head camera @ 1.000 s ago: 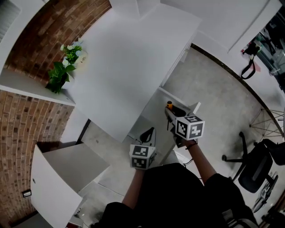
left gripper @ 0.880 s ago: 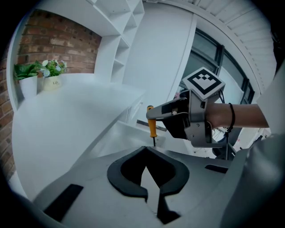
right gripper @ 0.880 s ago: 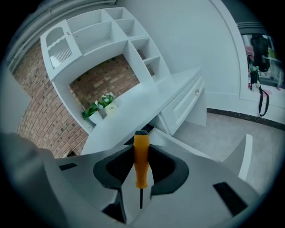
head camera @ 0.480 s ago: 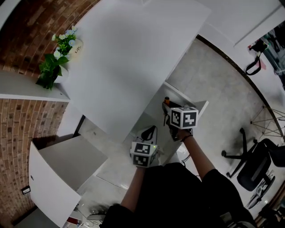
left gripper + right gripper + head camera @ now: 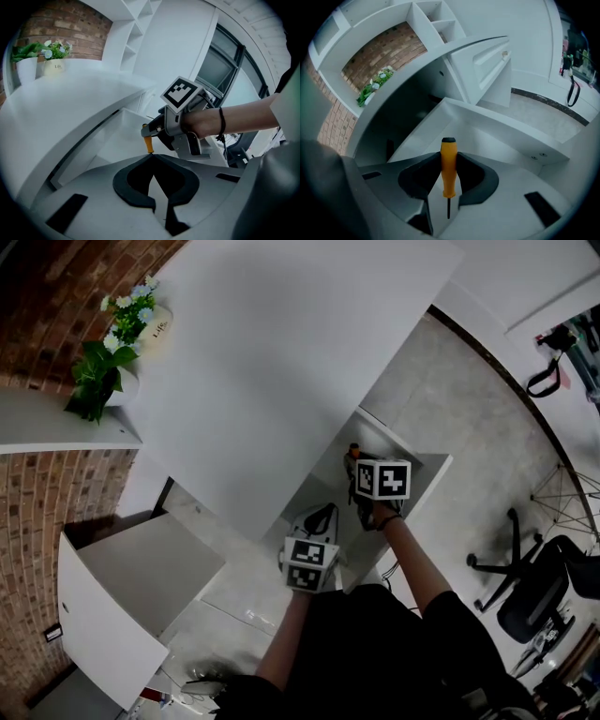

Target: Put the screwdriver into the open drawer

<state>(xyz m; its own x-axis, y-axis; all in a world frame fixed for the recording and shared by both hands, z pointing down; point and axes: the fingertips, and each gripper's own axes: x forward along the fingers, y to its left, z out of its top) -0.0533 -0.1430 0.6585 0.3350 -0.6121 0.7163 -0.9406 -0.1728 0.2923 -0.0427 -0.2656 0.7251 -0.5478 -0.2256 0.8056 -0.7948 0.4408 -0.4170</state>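
Note:
An orange-handled screwdriver (image 5: 448, 165) stands between the jaws of my right gripper (image 5: 448, 161), which is shut on the handle with the thin shaft pointing back at the camera. The gripper hangs tilted down over the open white drawer (image 5: 492, 140). In the head view the right gripper (image 5: 358, 465) sits above the drawer (image 5: 419, 482) under the desk edge, and the screwdriver's (image 5: 353, 452) end pokes out. My left gripper (image 5: 153, 156) is shut and empty, close beside the right one. The left gripper view shows the right gripper (image 5: 155, 134) and the screwdriver (image 5: 148, 143).
A wide white desk top (image 5: 272, 352) runs over the drawer. Two potted plants (image 5: 112, 357) stand at its far left by a brick wall. An open white cabinet door (image 5: 141, 582) is at lower left. An office chair (image 5: 539, 592) stands on the floor at right.
My right gripper has come down with the screwdriver towards the open drawer and tipped further downward. The left gripper has also dropped a little. Both grips look the same.

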